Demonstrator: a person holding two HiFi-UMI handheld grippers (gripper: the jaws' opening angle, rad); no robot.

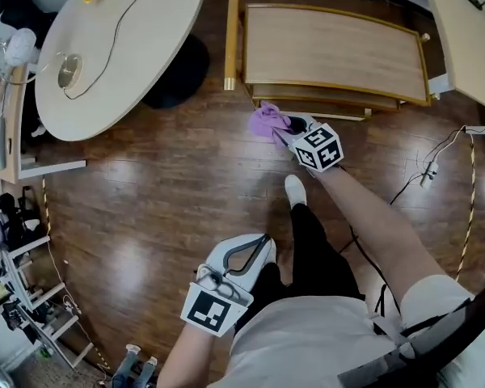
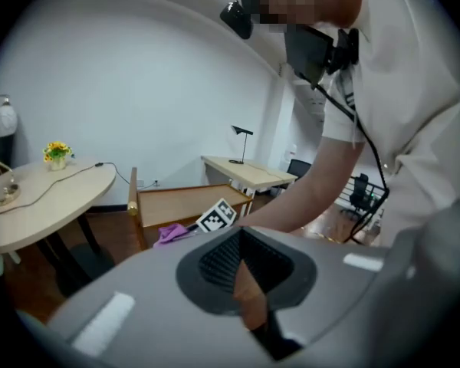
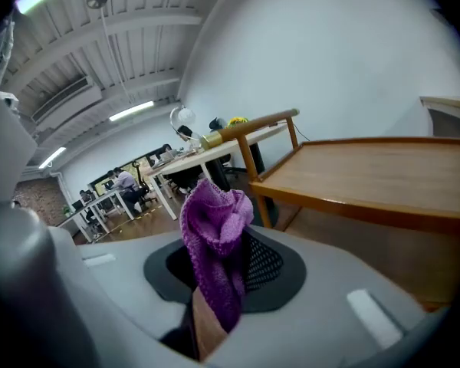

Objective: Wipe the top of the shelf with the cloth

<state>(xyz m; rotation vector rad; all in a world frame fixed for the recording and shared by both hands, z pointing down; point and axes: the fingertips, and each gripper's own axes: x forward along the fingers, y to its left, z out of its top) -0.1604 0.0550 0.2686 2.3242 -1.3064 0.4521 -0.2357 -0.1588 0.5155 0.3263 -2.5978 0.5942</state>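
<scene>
The low wooden shelf (image 1: 331,51) stands at the far side of the wood floor. Its flat top is bare. My right gripper (image 1: 287,128) is shut on a purple knitted cloth (image 1: 267,121), held just in front of the shelf's near left corner and lower than its top. In the right gripper view the cloth (image 3: 215,236) sticks up bunched from between the jaws of my right gripper (image 3: 215,282), with the shelf (image 3: 368,167) ahead to the right. My left gripper (image 1: 265,242) hangs by the person's thigh, shut and holding nothing. The left gripper view shows the left gripper (image 2: 245,274), the cloth (image 2: 169,234) and the shelf (image 2: 184,202).
A round pale table (image 1: 113,39) with a cable and yellow flowers stands to the shelf's left. A desk (image 1: 469,31) fills the top right corner. Cables (image 1: 428,168) trail on the floor at right. Racks (image 1: 16,241) line the left wall. The person's foot (image 1: 295,188) is below the cloth.
</scene>
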